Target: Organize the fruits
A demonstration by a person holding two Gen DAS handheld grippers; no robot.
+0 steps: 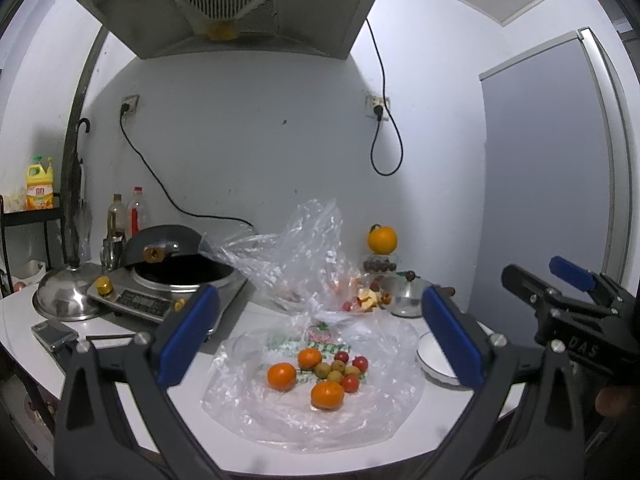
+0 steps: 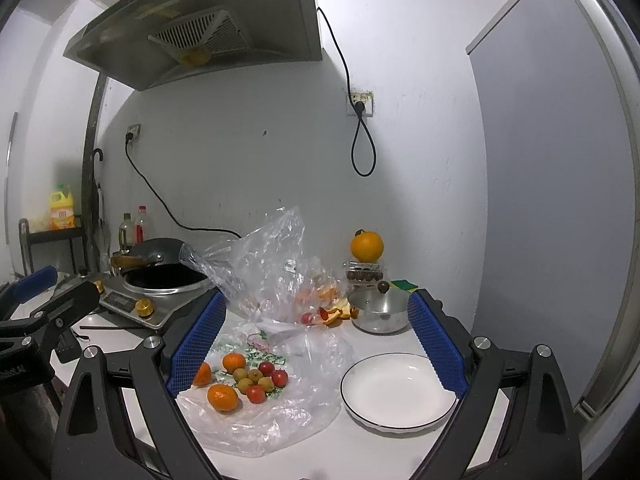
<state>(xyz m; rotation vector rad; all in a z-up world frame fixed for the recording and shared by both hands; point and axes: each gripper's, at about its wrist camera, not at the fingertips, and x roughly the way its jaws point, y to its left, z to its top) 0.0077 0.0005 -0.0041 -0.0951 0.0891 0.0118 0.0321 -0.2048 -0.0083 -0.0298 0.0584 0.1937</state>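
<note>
On the white surface (image 2: 360,444), small fruits (image 2: 248,380) lie heaped on a flattened plastic bag (image 2: 280,412), just left of the empty white plate (image 2: 396,390). Left claw (image 1: 320,340) and right claw (image 2: 316,344) hover spread, holding nothing. Risk: round fruit rolling away; a pad snagging film would drag the heap.

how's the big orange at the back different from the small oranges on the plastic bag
The big orange is clearly larger than the small oranges. It sits raised on a clear box near the wall, while the small oranges lie low on the flat plastic bag. It stands alone; the small oranges lie grouped with small red and greenish fruits. Its colour is yellower, theirs deeper orange. All are round and unpeeled.
</note>
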